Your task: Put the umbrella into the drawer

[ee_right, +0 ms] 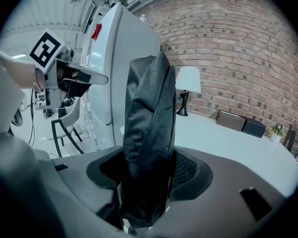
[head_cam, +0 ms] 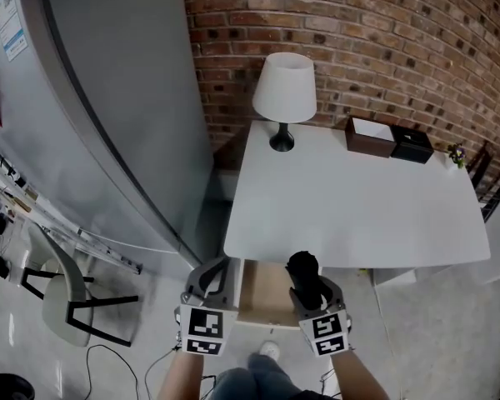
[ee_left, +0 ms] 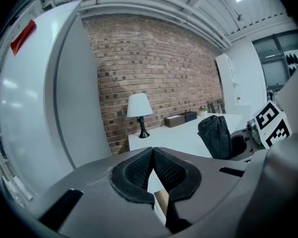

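A black folded umbrella [head_cam: 304, 271] stands upright in my right gripper [head_cam: 311, 293], which is shut on its lower part, just in front of the white table's [head_cam: 358, 207] near edge. In the right gripper view the umbrella [ee_right: 149, 128] rises between the pads and hides most of the gap. An open drawer [head_cam: 262, 297] with a pale wooden inside sticks out from under the table, between the two grippers. My left gripper [head_cam: 211, 280] is at the drawer's left side; its pads meet at the tips with nothing between them [ee_left: 152, 155]. In the left gripper view the umbrella [ee_left: 216, 135] shows at the right.
A white lamp [head_cam: 284, 90] stands at the table's back left, with a brown box [head_cam: 371, 136] and a black box [head_cam: 412, 146] at the back right. A tall grey fridge [head_cam: 108, 98] fills the left, a chair [head_cam: 67, 298] below it. A brick wall runs behind.
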`<state>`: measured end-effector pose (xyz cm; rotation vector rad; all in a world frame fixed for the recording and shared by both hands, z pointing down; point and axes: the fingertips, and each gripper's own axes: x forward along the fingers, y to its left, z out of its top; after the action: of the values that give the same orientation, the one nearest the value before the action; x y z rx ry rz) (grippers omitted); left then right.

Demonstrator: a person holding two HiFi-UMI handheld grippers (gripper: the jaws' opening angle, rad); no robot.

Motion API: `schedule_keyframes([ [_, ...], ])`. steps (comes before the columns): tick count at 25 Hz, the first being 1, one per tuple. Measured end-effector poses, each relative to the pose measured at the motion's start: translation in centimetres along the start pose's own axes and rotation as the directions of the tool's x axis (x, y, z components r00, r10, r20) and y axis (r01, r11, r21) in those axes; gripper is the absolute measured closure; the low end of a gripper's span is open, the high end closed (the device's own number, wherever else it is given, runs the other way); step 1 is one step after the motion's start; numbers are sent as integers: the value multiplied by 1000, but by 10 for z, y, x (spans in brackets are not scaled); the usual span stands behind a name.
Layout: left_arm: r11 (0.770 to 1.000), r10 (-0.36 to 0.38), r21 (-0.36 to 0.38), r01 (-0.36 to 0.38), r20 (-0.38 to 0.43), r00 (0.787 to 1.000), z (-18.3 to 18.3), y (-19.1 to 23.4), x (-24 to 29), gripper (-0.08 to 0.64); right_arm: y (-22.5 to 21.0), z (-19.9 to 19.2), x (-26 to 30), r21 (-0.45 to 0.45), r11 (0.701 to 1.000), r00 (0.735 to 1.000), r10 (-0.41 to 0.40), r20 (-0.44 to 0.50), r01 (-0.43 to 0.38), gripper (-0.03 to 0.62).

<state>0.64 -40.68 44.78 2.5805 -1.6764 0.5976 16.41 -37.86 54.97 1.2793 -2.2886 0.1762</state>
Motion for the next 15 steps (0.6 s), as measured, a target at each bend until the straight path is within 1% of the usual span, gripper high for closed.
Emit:
schedule_keyframes([
  [5, 1000, -1, -3, 1, -25, 1000, -11, -2, 7, 558, 0, -20, 19, -8, 1000, 1000, 0, -6, 0, 354],
  [9, 1000, 0, -7, -1, -49, 999, -23, 0, 8, 560, 8, -35, 32, -61, 998, 1000, 15, 1, -15, 354],
  [15, 1000, 7, -23, -9, -65, 998, -35, 8, 10, 558, 26, -62, 57, -122, 990, 996, 58, -62, -66, 354],
])
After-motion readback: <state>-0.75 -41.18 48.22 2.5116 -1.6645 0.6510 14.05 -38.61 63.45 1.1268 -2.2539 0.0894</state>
